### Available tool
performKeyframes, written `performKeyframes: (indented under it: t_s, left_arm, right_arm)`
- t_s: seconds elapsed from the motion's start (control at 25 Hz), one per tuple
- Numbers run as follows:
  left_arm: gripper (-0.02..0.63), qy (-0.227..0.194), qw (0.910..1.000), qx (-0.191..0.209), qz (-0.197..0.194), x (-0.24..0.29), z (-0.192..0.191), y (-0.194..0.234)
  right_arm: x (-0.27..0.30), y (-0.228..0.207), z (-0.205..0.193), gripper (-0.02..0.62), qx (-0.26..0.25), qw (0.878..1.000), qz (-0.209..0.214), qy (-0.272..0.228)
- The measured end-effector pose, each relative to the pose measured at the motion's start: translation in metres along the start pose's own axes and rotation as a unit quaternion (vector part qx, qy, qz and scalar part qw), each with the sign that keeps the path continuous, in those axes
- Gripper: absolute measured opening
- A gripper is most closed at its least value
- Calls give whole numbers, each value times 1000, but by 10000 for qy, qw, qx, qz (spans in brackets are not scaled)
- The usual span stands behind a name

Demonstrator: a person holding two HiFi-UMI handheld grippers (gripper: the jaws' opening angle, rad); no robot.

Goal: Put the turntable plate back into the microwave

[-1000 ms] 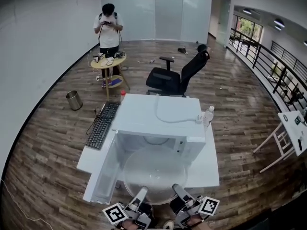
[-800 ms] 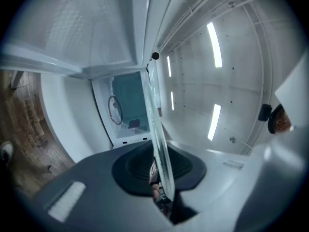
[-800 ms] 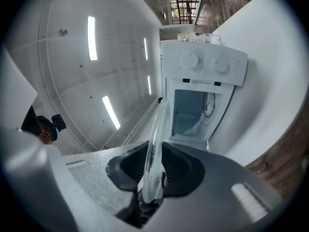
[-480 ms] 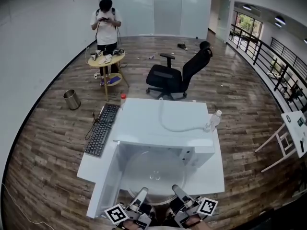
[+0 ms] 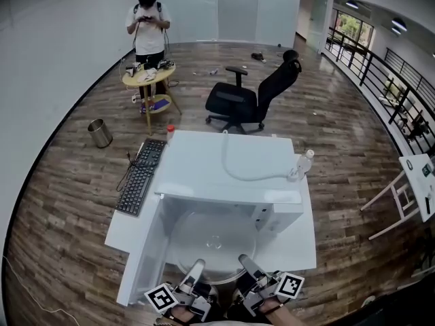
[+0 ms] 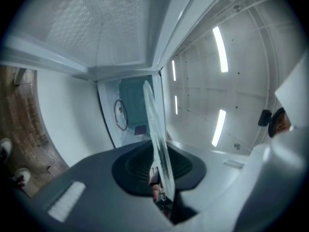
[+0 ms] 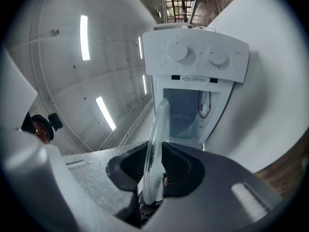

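Left gripper (image 5: 193, 272) and right gripper (image 5: 242, 265) are each pinching the plate (image 5: 214, 240) by its near rim, holding it level to enter the microwave (image 5: 224, 161) at the front edge of the table (image 5: 299, 246).

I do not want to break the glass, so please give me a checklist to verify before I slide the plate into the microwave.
1. Microwave door open: ok, it is swung wide to the left.
2. Left hand-held gripper on the glass plate: ok, shut on its rim.
3. Right hand-held gripper on the plate: ok, shut on its rim.
4. Plate lined up with the cavity: ok, its far edge points into the opening.
5. Roller ring in the cavity: ok, it shows below the plate; whether it sits centred, cannot tell.
6. Room between the plate and the cavity roof: cannot tell.
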State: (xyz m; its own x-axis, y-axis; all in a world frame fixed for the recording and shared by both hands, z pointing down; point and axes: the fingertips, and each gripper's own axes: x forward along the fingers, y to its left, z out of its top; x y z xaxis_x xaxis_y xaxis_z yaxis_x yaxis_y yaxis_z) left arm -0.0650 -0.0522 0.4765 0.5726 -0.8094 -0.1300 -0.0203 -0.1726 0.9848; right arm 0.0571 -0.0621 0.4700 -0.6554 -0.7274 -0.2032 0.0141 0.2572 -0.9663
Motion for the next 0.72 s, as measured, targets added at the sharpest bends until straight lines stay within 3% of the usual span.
performKeyframes:
  t_s: [0.32,0.72]
  left_arm:
    - [55,-55,10000,60,15,5,7,6]
    - [58,-97,9998,154,13,24,15,21]
  right_arm:
    - [14,-5,5,70,-139,9993,28,345]
    - [23,-22,20,72,-55,9998,26,208]
